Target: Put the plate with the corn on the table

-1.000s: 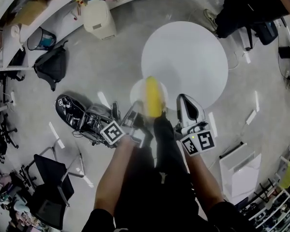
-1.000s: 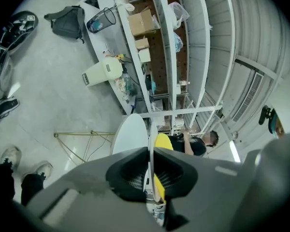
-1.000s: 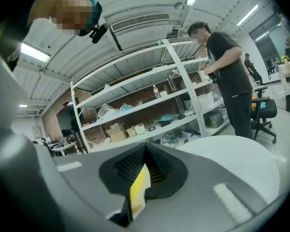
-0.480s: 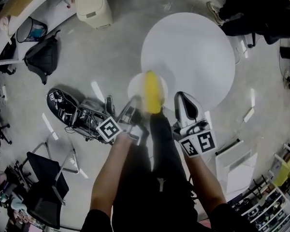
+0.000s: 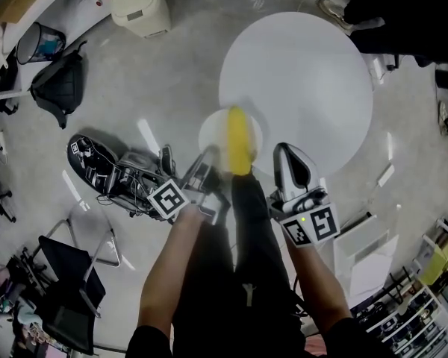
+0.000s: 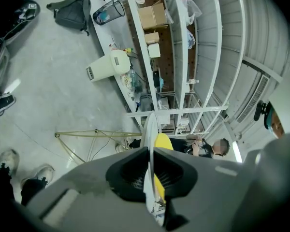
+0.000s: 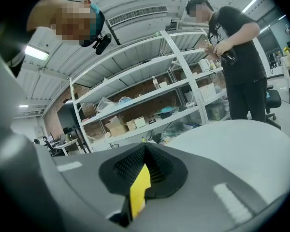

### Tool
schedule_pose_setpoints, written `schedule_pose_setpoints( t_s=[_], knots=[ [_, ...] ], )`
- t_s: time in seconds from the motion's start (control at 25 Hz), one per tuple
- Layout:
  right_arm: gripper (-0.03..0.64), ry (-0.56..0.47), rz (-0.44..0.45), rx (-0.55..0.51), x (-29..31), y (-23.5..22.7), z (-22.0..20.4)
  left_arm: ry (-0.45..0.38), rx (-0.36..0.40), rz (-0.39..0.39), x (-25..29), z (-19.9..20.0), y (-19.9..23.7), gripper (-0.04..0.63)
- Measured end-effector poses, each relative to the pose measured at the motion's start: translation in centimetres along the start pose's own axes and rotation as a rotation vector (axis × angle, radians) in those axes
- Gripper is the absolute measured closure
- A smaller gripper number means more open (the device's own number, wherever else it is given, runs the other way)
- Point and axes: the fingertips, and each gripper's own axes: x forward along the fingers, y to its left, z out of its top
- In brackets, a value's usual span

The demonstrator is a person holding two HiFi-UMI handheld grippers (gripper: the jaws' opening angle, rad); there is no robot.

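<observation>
A white plate carrying a yellow corn cob hangs in the air over the near-left edge of the round white table. My left gripper is shut on the plate's near rim. In the left gripper view the plate runs edge-on between the pads of that gripper, with the corn just beyond. My right gripper is shut and holds nothing, to the right of the plate and apart from it. In its own view the right gripper points over the table top.
A person in black stands at the table's far side. On the floor to the left lie a black device with cables, a black bag and a cream bin. A folding chair and a white box flank my legs.
Both hands have sunk a little with the plate, and the table looks larger. The left grip on the plate is unchanged.
</observation>
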Motion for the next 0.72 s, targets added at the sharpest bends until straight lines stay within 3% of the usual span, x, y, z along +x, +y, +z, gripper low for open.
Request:
schedule_pose_setpoints(
  t_s=[0.72],
  knots=[
    [0.609, 0.001, -0.004, 0.03, -0.3, -2.5, -1.1, 0.001, 0.026, 0.02, 1.6, -0.2, 1.8, 0.572]
  ],
)
